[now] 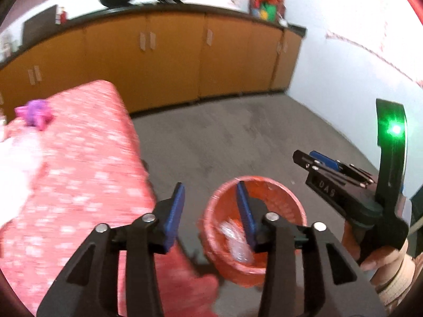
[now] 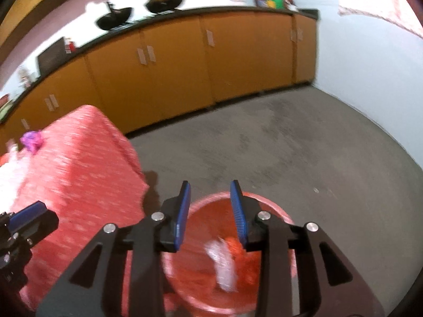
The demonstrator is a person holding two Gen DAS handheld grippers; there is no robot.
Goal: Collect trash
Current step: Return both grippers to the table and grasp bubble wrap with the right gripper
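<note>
Both grippers are hovering over a red trash basket [image 2: 272, 212] standing on the grey floor [image 2: 290, 145] just beside the worktop [image 1: 87, 158] with its red patterned cloth. The right gripper [image 2: 210, 208] is sitting right above the basket's mouth, its jaws standing wide with nothing between them; the left gripper [image 1: 210, 206] is hanging over the basket's near-left rim, jaws likewise wide and empty. Inside the basket, a crumpled clear plastic wrapper [image 2: 223, 266] is lying beside some orange scrap [image 2: 236, 245]. So 1 drop looks finished, and more trash is waiting: a purple crumpled piece [image 1: 34, 115] is resting on the far part of the worktop, with something white and blurred [image 1: 15, 158] near it.

To do the next pickup well, I would be keeping the jaws wide while swinging back to the worktop, centring the purple piece between the pads, and closing gently, since crumpled waste probably squashes and slips. Lifting clear of the cloth avoids snagging it.
</note>
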